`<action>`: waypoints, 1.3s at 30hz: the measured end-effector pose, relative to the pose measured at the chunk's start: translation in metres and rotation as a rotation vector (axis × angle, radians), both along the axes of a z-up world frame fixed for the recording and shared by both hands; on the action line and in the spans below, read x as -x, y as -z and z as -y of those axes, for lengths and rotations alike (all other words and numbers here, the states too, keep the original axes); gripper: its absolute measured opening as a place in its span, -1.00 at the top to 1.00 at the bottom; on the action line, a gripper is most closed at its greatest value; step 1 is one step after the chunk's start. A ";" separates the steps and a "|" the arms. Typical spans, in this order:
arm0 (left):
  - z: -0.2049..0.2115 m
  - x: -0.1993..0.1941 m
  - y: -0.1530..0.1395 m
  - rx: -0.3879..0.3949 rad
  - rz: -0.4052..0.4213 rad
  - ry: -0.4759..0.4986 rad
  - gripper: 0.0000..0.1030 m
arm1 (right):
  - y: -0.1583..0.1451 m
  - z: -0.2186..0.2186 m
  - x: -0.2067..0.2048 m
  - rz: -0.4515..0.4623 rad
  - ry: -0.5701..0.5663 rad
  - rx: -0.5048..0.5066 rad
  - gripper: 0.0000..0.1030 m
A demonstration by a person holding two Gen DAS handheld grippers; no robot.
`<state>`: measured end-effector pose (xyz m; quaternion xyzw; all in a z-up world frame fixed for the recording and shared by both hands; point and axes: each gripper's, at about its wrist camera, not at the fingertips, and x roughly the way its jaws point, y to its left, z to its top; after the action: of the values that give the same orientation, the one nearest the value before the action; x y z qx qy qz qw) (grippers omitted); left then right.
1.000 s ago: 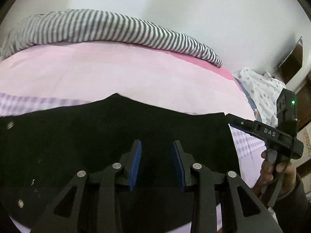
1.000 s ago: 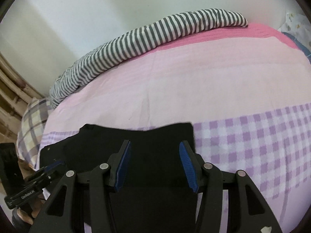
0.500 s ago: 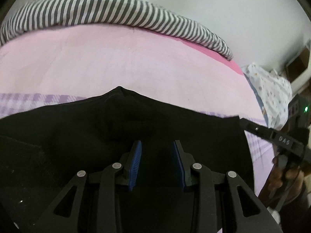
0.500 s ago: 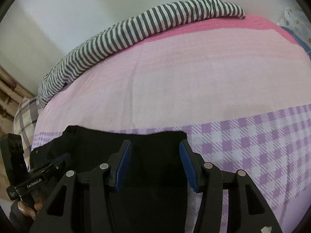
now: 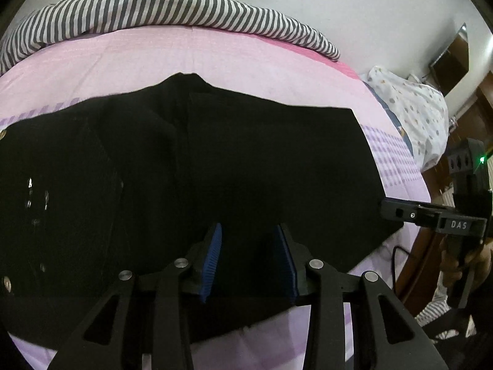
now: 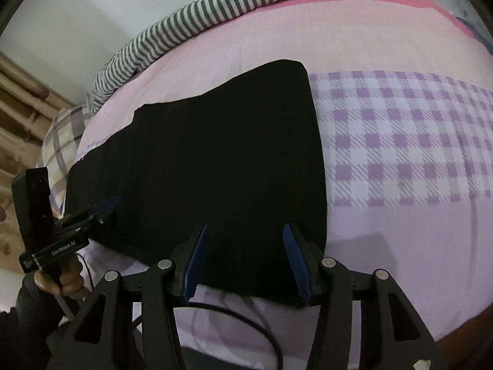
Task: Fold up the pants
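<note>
The black pants (image 5: 215, 160) lie flat across the pink and purple bed sheet (image 5: 215, 58), with small metal buttons at their left end. In the right wrist view the pants (image 6: 222, 154) end in a straight edge on the right. My left gripper (image 5: 249, 259) is open and empty, just above the pants' near edge. My right gripper (image 6: 245, 259) is open and empty over the near right corner of the pants. Each gripper shows in the other's view: the right one (image 5: 431, 215) at the pants' right edge, the left one (image 6: 77, 225) at their left part.
A grey and white striped blanket (image 5: 172, 9) lies along the far side of the bed by the wall. A dotted white pillow (image 5: 409, 108) is at the right end and a plaid pillow (image 6: 61, 141) at the left end. A black cable (image 6: 234, 317) hangs near the bed's front edge.
Both grippers have pulled back toward the near edge of the bed and risen, so more of the pants shows. Both stay open and empty.
</note>
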<state>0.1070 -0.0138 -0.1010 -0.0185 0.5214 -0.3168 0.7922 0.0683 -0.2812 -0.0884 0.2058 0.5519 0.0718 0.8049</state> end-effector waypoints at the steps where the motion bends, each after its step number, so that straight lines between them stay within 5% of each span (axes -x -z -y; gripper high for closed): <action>1: 0.000 0.003 0.000 -0.001 0.003 0.001 0.25 | -0.001 0.001 0.002 -0.001 -0.003 -0.002 0.07; 6: -0.006 0.005 -0.002 0.009 -0.006 -0.018 0.23 | -0.001 0.002 0.003 -0.008 0.013 -0.006 0.05; 11: -0.037 0.003 -0.012 0.086 -0.044 -0.137 0.11 | -0.006 -0.002 -0.001 -0.001 0.018 0.003 -0.04; 15: -0.090 0.005 -0.027 0.177 -0.055 -0.308 0.06 | -0.020 -0.005 -0.009 0.048 0.031 0.015 -0.23; 25: -0.248 0.038 -0.017 0.466 -0.123 -0.882 0.06 | -0.031 -0.036 -0.032 0.096 0.032 -0.078 -0.25; 29: -0.272 0.045 0.006 0.524 -0.195 -0.984 0.06 | -0.034 -0.054 -0.034 0.098 -0.002 -0.078 -0.25; 39: -0.289 0.034 0.036 0.575 -0.271 -1.058 0.06 | -0.036 -0.070 -0.035 0.084 -0.020 -0.060 -0.25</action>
<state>0.0735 0.2754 -0.1370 -0.5277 0.4313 -0.0034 0.7318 0.1035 -0.2113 -0.0524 0.2211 0.5173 0.1051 0.8200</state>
